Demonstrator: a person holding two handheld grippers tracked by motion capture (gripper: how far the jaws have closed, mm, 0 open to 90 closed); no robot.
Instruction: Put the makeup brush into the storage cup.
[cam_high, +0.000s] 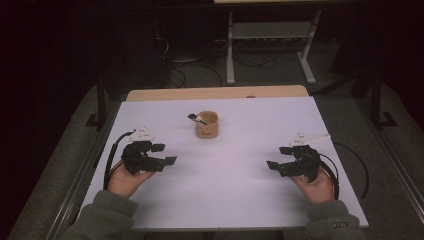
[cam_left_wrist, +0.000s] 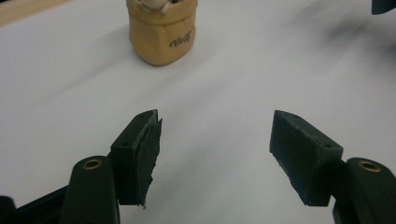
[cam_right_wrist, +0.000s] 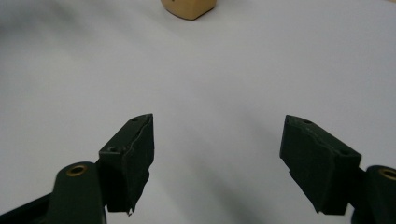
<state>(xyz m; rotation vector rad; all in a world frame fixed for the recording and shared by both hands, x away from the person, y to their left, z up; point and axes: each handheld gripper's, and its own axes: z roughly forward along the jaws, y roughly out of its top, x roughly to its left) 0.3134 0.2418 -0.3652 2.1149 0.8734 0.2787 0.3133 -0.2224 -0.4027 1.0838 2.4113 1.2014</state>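
Tan cup (cam_high: 206, 125) stood mid-table (cam_high: 240, 200), both grippers spread and empty.
Left gripper (cam_high: 163, 154) and right gripper (cam_high: 279, 157) sat near the person's edge, cup well apart, ahead and between them. Risk: cup looked light and soft-walled, holding small items; a one-sided push could tip it, spilling contents.

The high view looks forward and down from the near side, taking in the whole white counter (cam_high: 225, 190) and the floor beyond. Each gripper view rides low and close, looking along its own open jaws across the counter toward the far middle. All three share the tan cup (cam_high: 206, 125) (cam_left_wrist: 162, 30) (cam_right_wrist: 188, 8) there.
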